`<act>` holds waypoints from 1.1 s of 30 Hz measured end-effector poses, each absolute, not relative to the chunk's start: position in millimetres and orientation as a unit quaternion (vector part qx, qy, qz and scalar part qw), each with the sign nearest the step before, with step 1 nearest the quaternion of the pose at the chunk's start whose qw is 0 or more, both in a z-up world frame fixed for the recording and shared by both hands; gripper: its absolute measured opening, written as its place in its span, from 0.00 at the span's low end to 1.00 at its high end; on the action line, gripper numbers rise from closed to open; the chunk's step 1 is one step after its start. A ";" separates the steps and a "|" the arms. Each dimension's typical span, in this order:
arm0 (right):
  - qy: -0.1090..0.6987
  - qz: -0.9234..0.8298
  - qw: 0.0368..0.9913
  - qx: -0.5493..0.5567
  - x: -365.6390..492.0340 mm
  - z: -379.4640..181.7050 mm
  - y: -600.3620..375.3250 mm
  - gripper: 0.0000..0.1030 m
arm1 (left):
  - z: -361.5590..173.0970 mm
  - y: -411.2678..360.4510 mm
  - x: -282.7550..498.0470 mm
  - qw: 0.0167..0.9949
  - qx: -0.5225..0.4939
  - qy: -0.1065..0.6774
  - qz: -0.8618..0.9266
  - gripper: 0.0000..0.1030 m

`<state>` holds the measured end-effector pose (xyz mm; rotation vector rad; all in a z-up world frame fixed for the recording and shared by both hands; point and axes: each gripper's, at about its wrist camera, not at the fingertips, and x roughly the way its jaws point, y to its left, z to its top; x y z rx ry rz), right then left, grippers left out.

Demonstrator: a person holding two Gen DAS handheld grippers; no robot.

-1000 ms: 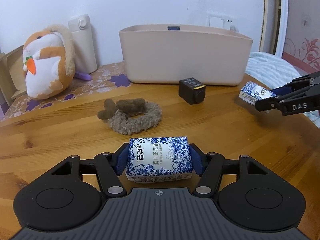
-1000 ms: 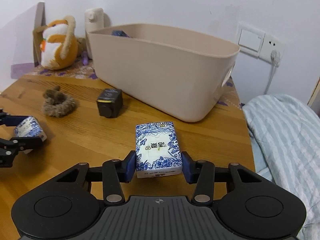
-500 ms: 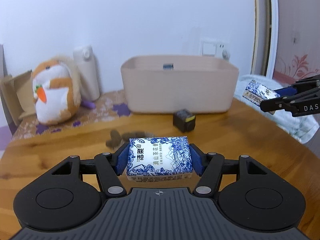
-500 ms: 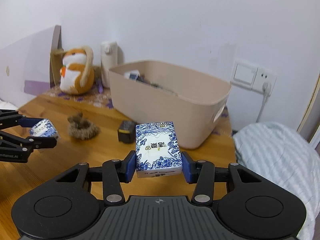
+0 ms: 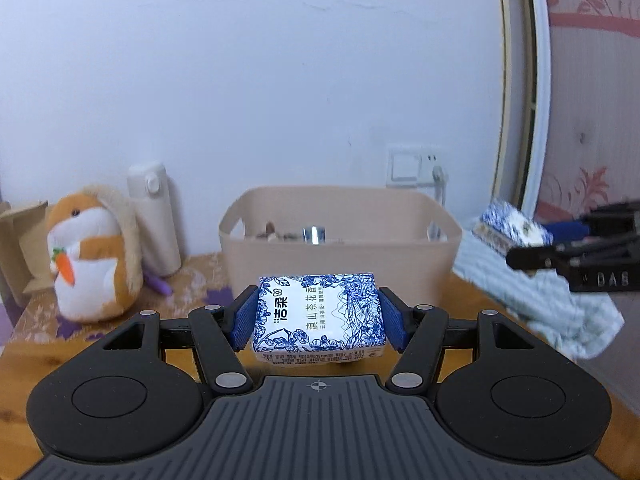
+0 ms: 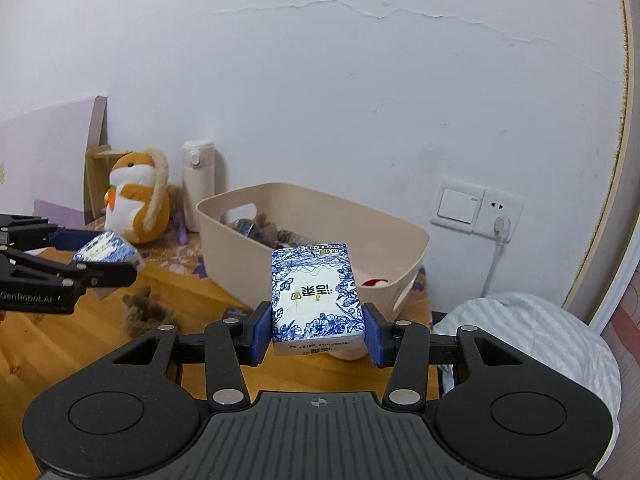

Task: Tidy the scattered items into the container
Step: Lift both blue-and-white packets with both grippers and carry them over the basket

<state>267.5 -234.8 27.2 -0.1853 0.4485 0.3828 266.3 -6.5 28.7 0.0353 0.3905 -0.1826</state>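
My left gripper is shut on a blue-and-white tissue pack, held in the air in front of the beige container. My right gripper is shut on a second blue-and-white tissue pack, raised near the container, which holds several items. Each gripper shows in the other's view: the right one at the right with its pack, the left one at the left. A brown fuzzy ring toy lies on the wooden table.
A plush hamster and a white flask stand left of the container on a floral cloth. A cardboard box is at the far left. A striped blanket lies right of the table. A wall socket is behind.
Both grippers have risen well above the table with their tissue packs and now look down into the container from higher up. The black cube is hidden from view.
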 end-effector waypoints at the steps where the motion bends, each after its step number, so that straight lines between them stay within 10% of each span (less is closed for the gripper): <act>1: 0.220 0.187 0.953 -0.089 268.9 28.3 -235.6 0.42 | 31.6 -7.3 270.7 0.977 0.016 0.192 -0.090 0.62; 33: 0.240 0.148 0.959 -0.039 376.0 40.6 -222.4 0.42 | 58.4 -30.0 398.0 0.981 0.029 0.187 -0.038 0.62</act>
